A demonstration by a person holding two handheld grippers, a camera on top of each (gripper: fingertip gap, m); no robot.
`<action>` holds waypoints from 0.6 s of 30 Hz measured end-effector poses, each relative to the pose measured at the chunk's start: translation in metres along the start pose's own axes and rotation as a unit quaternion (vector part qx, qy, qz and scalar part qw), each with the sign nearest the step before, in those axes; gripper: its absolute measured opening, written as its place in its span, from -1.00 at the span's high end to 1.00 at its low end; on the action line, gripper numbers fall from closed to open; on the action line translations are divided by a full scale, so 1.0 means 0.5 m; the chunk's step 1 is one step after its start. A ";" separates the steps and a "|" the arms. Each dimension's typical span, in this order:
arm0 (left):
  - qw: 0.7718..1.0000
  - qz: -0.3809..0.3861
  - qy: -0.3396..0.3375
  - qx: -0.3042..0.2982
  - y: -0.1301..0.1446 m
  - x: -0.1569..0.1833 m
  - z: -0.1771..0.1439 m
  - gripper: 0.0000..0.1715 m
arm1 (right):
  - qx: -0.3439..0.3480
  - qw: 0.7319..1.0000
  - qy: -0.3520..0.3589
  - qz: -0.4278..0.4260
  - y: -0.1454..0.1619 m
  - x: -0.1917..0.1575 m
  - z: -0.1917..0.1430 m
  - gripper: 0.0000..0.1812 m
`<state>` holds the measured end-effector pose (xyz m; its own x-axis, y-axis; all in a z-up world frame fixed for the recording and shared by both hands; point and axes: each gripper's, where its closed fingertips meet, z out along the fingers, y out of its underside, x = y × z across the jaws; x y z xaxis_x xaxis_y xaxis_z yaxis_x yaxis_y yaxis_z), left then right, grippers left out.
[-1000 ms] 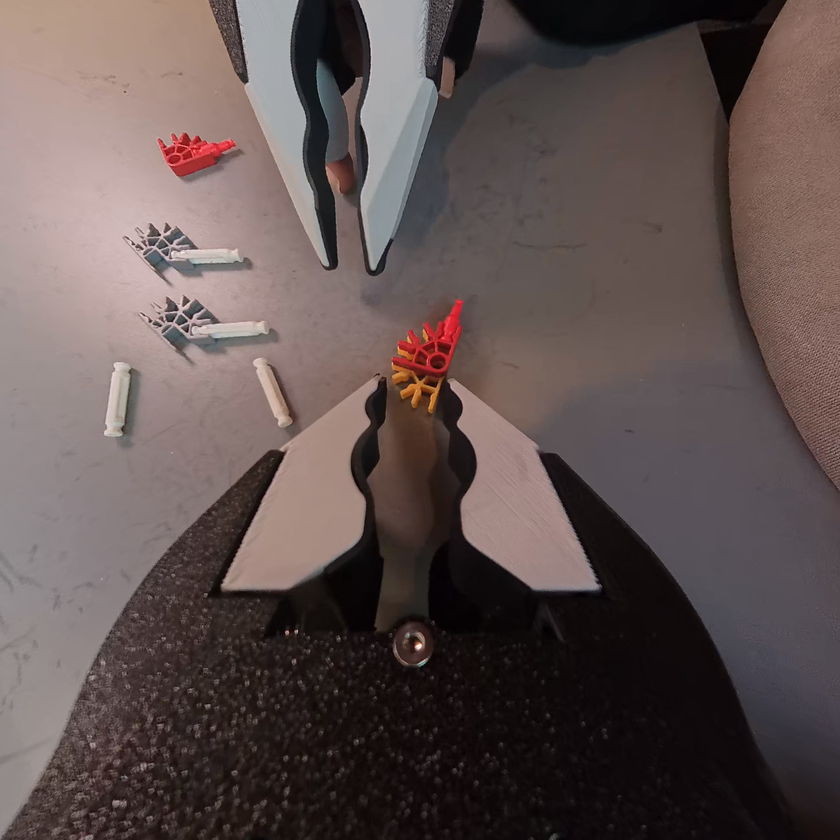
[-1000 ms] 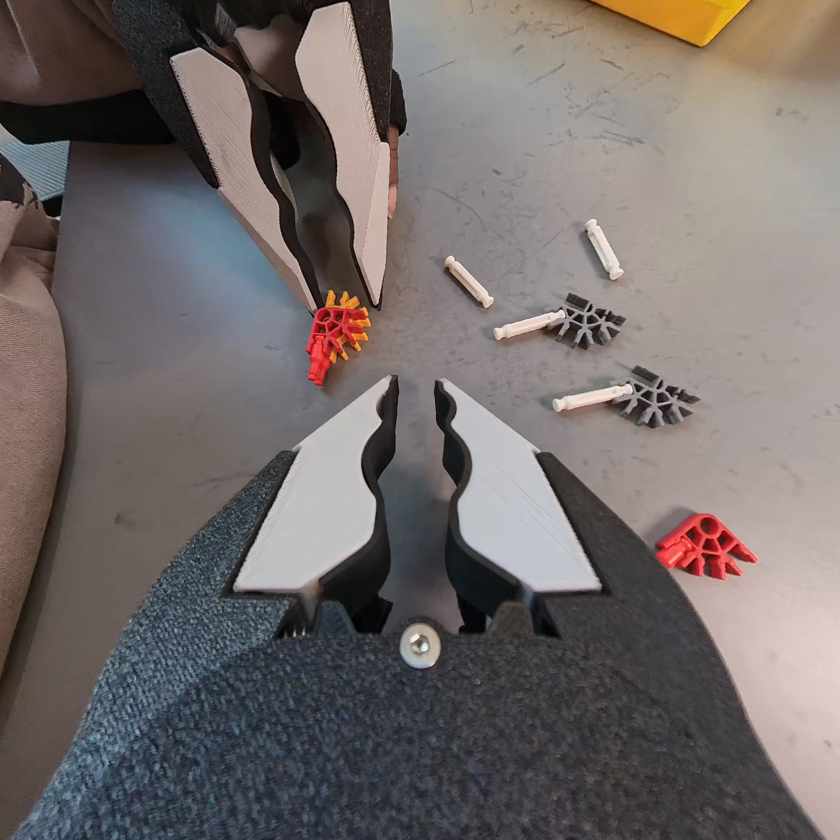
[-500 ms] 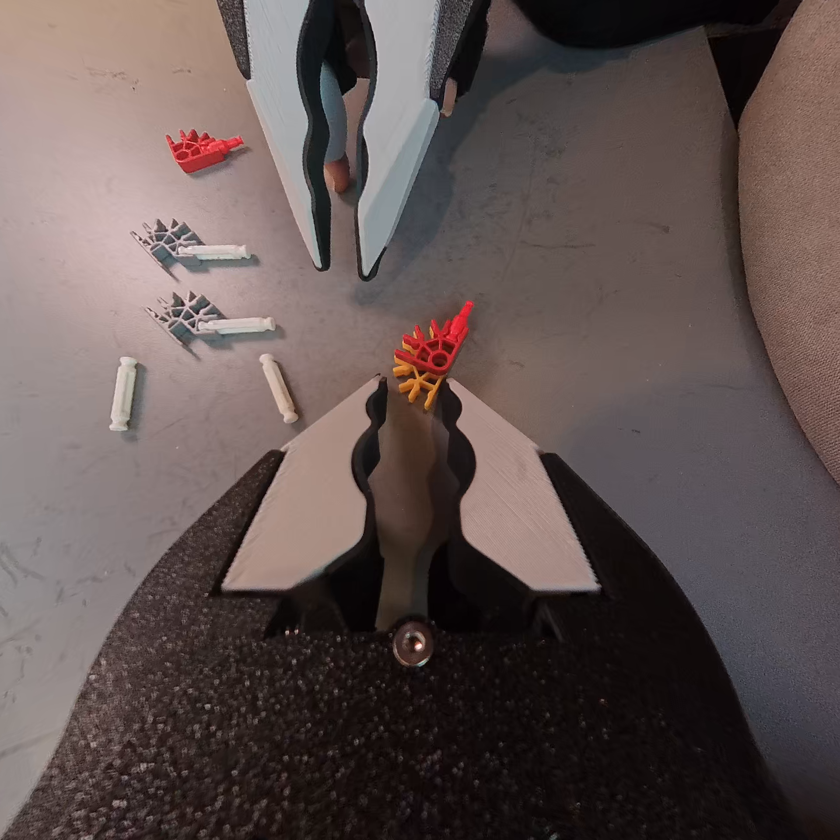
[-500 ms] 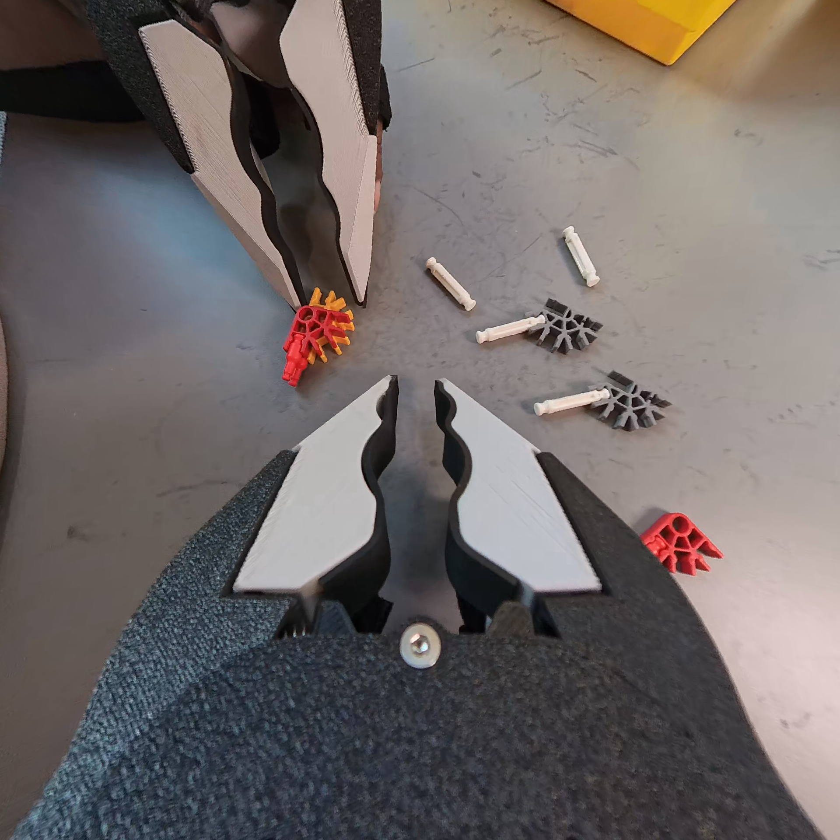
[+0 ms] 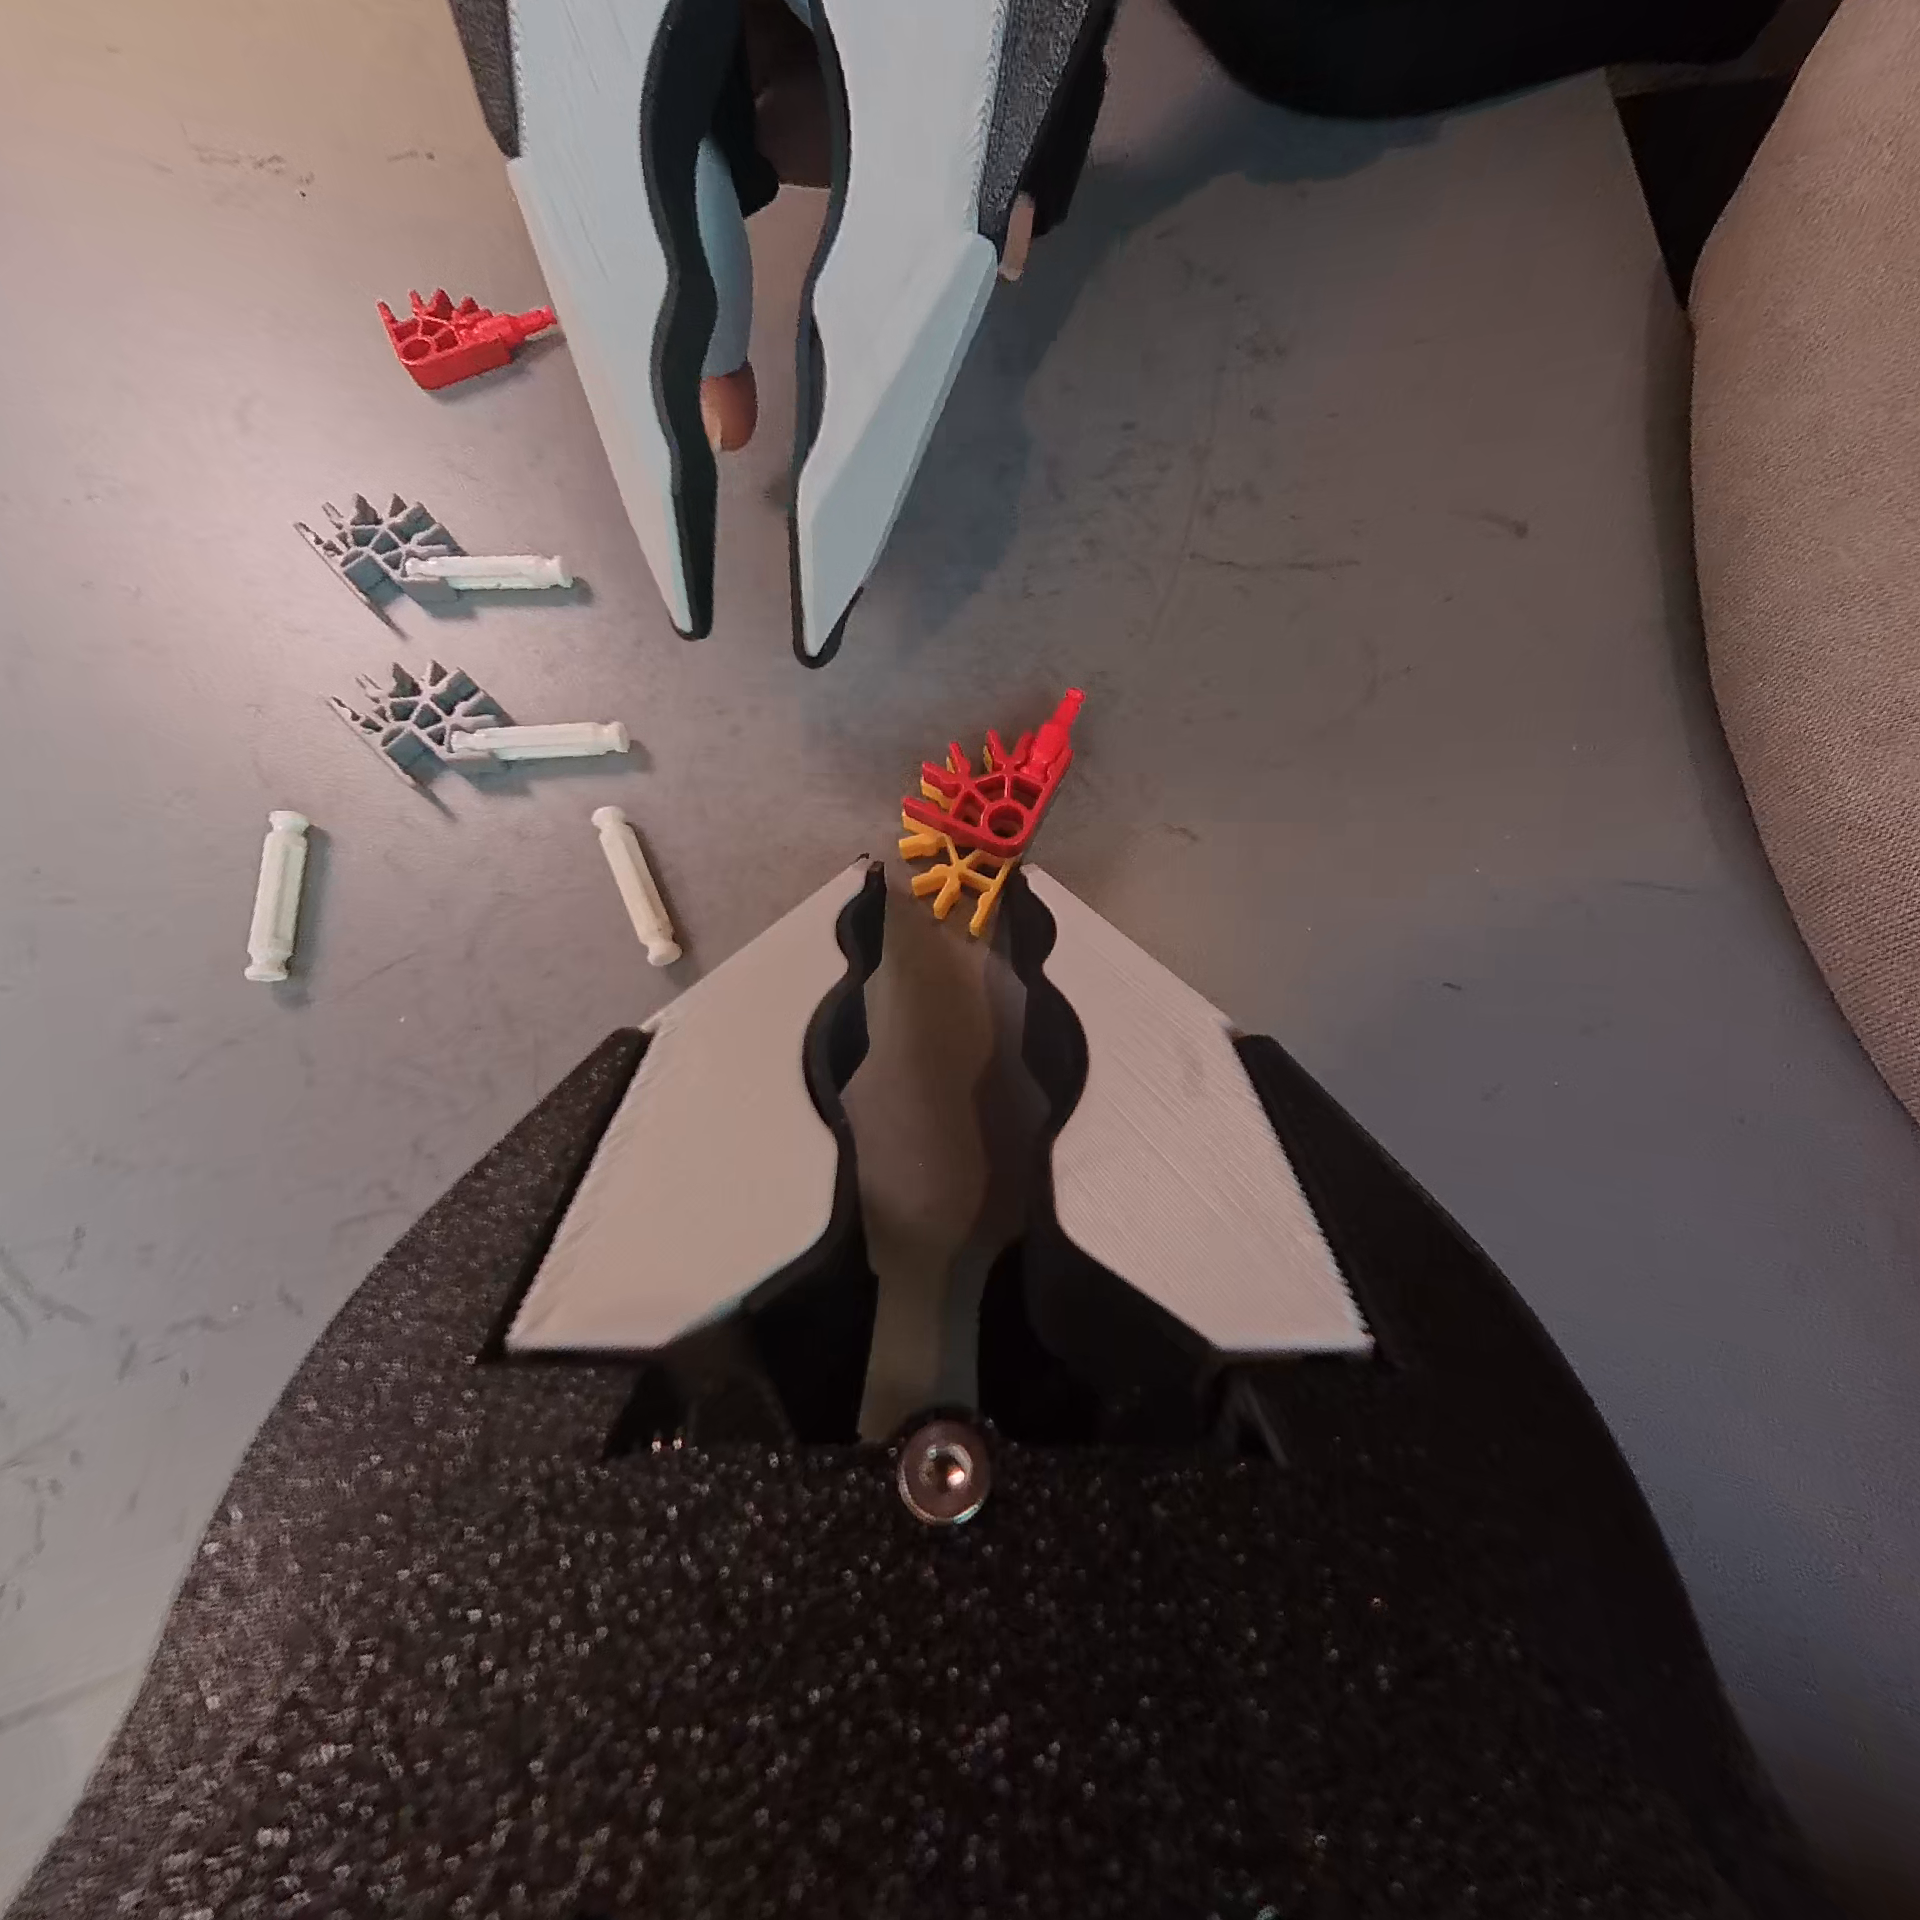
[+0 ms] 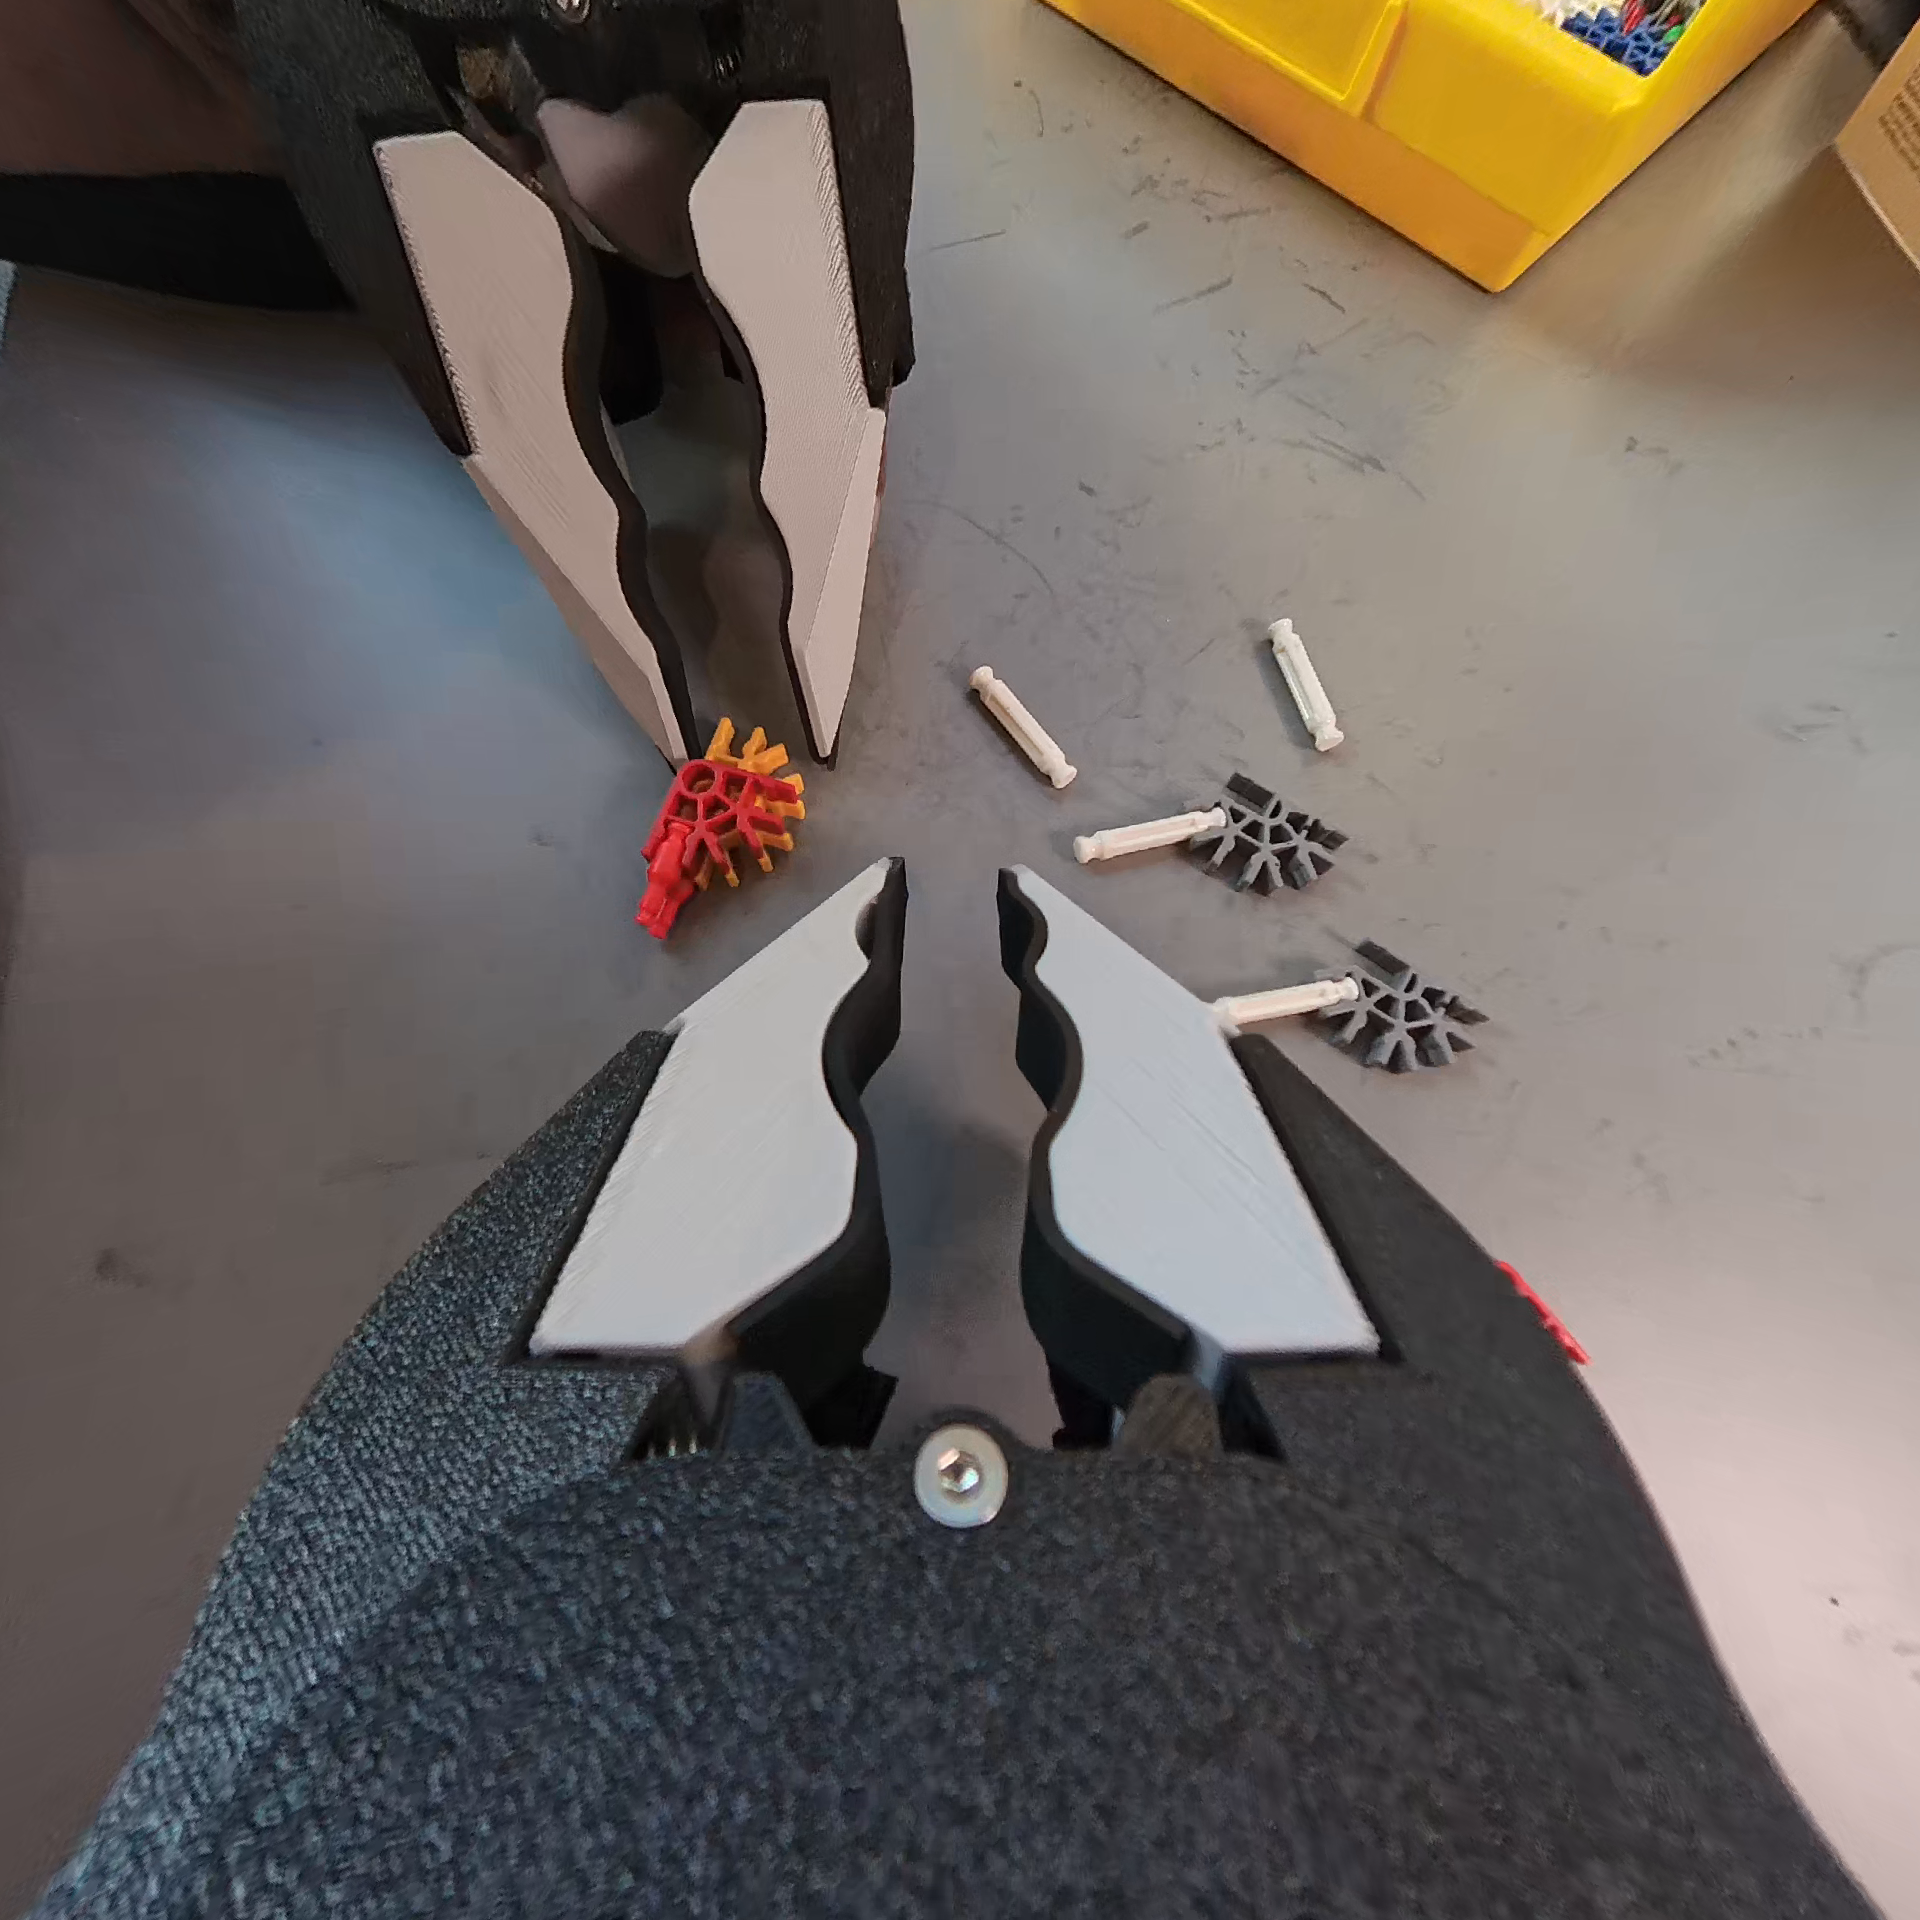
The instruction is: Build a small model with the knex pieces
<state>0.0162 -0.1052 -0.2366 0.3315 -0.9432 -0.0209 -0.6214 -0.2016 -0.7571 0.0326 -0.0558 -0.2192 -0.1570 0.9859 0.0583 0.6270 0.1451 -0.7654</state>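
Behind the parts, only in the right wrist view: yellow bin.

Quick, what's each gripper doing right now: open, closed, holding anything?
Left gripper: jaws open, empty, tips at the red-and-yellow connector piece.
Right gripper: jaws open, empty.

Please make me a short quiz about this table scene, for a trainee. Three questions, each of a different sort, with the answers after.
1. How many grey connectors have a white rod plugged into them?
2. True or false: the right gripper is shut on a white rod.
3. What lies at the tips of the left gripper?
A. a loose white rod
B. a red connector stacked on a yellow connector
C. a grey connector

Key: 1. two; 2. false, its jaws are open and empty; 3. B.
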 end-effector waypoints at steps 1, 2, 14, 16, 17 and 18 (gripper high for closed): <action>1.000 0.000 0.000 0.000 0.000 0.000 0.000 0.72 | -0.001 1.000 -0.001 -0.002 -0.004 0.004 0.001 0.81; 1.000 0.001 -0.001 0.000 0.000 0.000 0.000 0.72 | -0.005 1.000 -0.002 -0.004 -0.006 0.008 0.003 0.79; 1.000 0.001 -0.005 0.024 -0.014 -0.004 -0.021 0.72 | -0.073 0.989 -0.062 -0.109 -0.039 0.037 0.042 0.76; 0.999 -0.008 -0.014 0.041 -0.022 -0.018 -0.037 0.72 | -0.080 0.985 -0.085 -0.123 -0.043 0.028 0.054 0.77; 0.999 -0.014 -0.019 0.046 -0.023 -0.025 -0.044 0.72 | -0.086 0.984 -0.093 -0.128 -0.044 0.026 0.061 0.78; 0.998 -0.019 -0.024 0.050 -0.022 -0.032 -0.049 0.72 | -0.092 0.982 -0.097 -0.132 -0.044 0.027 0.068 0.79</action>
<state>0.0003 -0.0943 -0.2119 0.3889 -0.9211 -0.0202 -0.5351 -0.2079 -0.8188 -0.0091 -0.0486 -0.2236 -0.4641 0.8797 0.1032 0.6693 0.4246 -0.6098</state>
